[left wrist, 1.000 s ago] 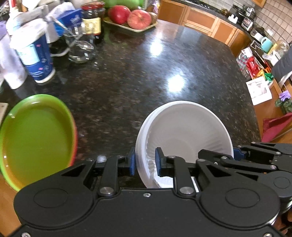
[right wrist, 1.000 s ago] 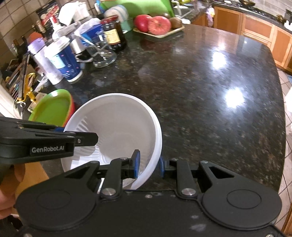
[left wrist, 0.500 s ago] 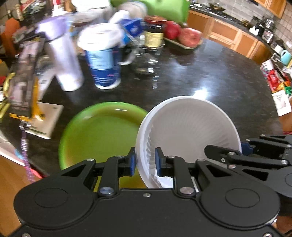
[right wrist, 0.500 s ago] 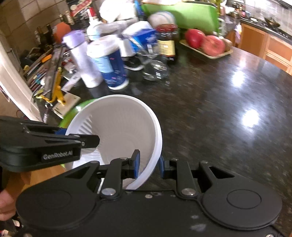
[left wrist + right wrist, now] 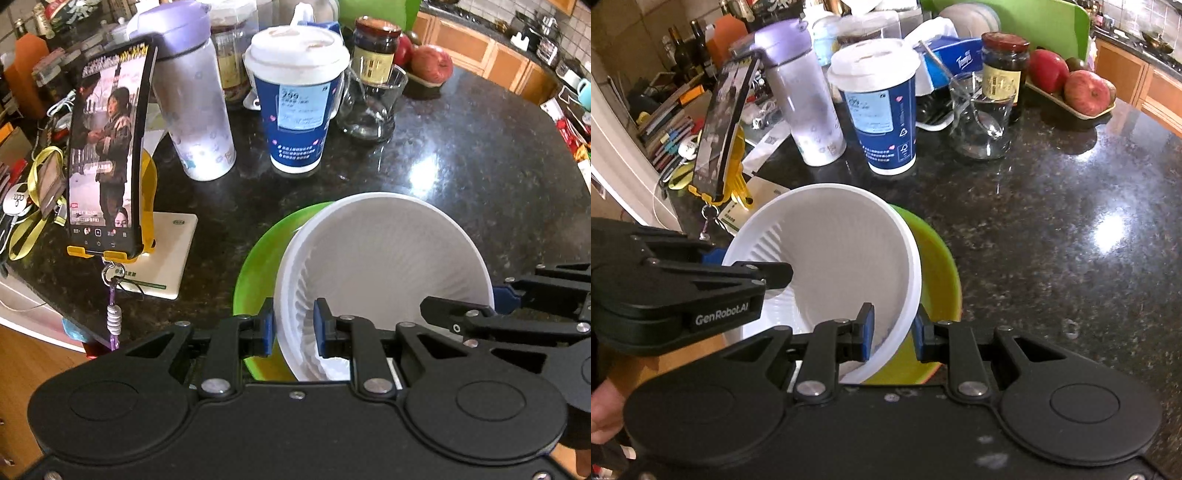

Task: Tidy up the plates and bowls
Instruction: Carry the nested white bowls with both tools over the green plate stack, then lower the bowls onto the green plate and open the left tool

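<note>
Both tongs grip the white bowl (image 5: 384,273): left tongs (image 5: 293,326) clamp its near rim, right tongs (image 5: 891,332) the opposite rim. Bowl sits lower centre, over green plate (image 5: 938,269) by the counter (image 5: 1052,229) edge. Open granite at right; cup (image 5: 297,110) and bottle (image 5: 192,107) crowd behind.

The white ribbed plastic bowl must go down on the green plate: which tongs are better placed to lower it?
Both hold the white ribbed plastic bowl by its rim. The left tongs seem better placed: their side hangs directly over the round green plate.
</note>
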Motion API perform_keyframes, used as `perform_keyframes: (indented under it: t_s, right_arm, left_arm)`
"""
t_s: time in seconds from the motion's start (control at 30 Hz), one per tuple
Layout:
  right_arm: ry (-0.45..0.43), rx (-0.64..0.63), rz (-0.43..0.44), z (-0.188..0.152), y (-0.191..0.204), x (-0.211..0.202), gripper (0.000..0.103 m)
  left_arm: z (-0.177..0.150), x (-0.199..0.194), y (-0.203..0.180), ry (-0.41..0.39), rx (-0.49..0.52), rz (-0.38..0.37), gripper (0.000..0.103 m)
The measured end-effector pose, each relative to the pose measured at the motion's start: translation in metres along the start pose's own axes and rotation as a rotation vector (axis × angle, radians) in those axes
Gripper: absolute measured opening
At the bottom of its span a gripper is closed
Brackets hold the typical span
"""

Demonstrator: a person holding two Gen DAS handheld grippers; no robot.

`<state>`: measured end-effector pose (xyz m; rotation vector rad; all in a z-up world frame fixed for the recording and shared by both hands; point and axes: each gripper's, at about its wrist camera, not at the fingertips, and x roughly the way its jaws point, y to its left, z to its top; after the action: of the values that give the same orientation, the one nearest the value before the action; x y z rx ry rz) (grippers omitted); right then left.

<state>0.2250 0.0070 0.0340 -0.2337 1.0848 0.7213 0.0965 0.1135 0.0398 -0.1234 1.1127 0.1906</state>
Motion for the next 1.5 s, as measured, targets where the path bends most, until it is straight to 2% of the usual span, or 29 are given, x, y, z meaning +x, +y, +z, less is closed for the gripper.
perform_keyframes:
  t_s: [0.3, 0.7, 0.9, 1.2, 1.5]
  right_arm:
    - [0.041, 0.056, -0.033, -0.001, 0.008, 0.011, 0.024]
    - [0.031, 0.118, -0.059, -0.003, 0.008, 0.009, 0.027]
    - [0.019, 0.126, -0.077, -0.003, 0.010, 0.008, 0.033]
    - [-0.024, 0.131, -0.080, -0.002, 0.010, -0.006, 0.033]
    - [-0.112, 0.137, -0.071, 0.003, 0.005, -0.033, 0.033]
  left_arm:
    - [0.003, 0.014, 0.011, 0.032, 0.074, -0.049, 0.027]
    - [0.007, 0.020, 0.012, 0.028, 0.152, -0.099, 0.029]
    - [0.007, 0.023, 0.017, 0.026, 0.162, -0.125, 0.031]
    - [0.011, 0.005, 0.028, -0.042, 0.142, -0.154, 0.031]
    - [0.014, -0.026, 0.039, -0.124, 0.112, -0.160, 0.031]
